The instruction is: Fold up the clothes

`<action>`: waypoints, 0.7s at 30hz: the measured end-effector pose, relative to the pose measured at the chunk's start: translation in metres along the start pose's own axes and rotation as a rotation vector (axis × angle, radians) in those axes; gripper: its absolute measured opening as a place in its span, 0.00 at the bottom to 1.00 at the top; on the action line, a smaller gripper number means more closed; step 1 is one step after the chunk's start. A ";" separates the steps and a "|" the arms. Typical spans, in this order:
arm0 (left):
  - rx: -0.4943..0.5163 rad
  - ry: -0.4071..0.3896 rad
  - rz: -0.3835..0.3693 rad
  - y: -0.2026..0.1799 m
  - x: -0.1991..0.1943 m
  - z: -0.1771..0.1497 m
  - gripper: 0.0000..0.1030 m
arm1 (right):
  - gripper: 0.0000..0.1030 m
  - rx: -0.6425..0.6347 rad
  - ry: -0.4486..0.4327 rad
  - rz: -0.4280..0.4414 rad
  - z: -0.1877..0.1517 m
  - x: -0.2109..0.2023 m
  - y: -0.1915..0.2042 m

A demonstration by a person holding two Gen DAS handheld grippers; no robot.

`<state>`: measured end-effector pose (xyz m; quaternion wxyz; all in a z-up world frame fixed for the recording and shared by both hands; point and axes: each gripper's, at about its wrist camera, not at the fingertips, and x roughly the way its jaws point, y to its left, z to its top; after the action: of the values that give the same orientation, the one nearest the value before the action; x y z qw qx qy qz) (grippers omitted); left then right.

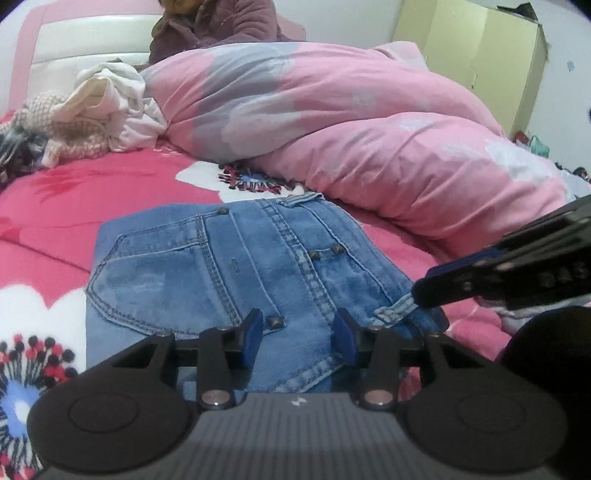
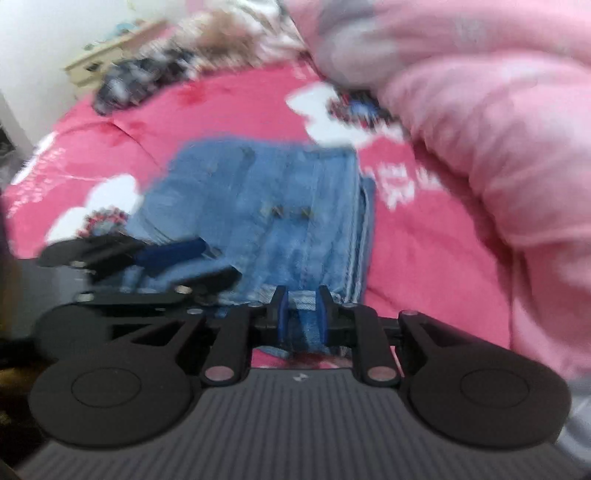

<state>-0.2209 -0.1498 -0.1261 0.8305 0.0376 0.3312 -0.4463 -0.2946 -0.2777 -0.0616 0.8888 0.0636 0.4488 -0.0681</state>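
Folded blue jeans point(image 1: 236, 273) lie on the pink flowered bed, back pocket up; they also show, blurred, in the right wrist view point(image 2: 273, 206). My left gripper point(image 1: 299, 338) is open, its blue pads apart just above the near edge of the jeans. My right gripper point(image 2: 301, 317) has its pads close together on the jeans' near edge with denim between them. It shows from the side in the left wrist view point(image 1: 417, 293), its tip at a belt loop. The left gripper shows at the left of the right wrist view point(image 2: 207, 258).
A bunched pink duvet point(image 1: 369, 129) fills the back and right of the bed. A pile of other clothes point(image 1: 92, 114) lies at the back left. A person in a purple jacket point(image 1: 214, 26) sits behind. A yellow wardrobe point(image 1: 480, 55) stands at the far right.
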 end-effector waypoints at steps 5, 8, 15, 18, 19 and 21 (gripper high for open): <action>0.053 -0.011 0.014 -0.008 0.000 -0.002 0.44 | 0.13 -0.053 0.098 -0.046 -0.021 0.034 0.002; 0.051 -0.014 0.015 -0.003 -0.008 0.002 0.45 | 0.15 -0.013 0.035 0.004 -0.004 0.005 0.000; 0.018 0.000 0.000 0.003 -0.005 0.001 0.47 | 0.15 -0.044 -0.026 0.010 0.016 0.010 0.000; 0.031 -0.001 -0.003 0.002 -0.006 -0.002 0.47 | 0.14 -0.006 0.042 -0.003 -0.006 0.041 -0.010; 0.045 -0.005 0.002 0.001 -0.008 -0.001 0.47 | 0.14 0.004 0.038 0.005 -0.005 0.038 -0.011; 0.042 -0.008 0.003 0.003 -0.011 0.002 0.47 | 0.15 0.006 0.006 0.009 0.006 0.031 -0.012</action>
<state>-0.2218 -0.1407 -0.1182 0.8314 0.0535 0.3185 -0.4522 -0.2744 -0.2923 -0.0837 0.8876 0.0685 0.4507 -0.0653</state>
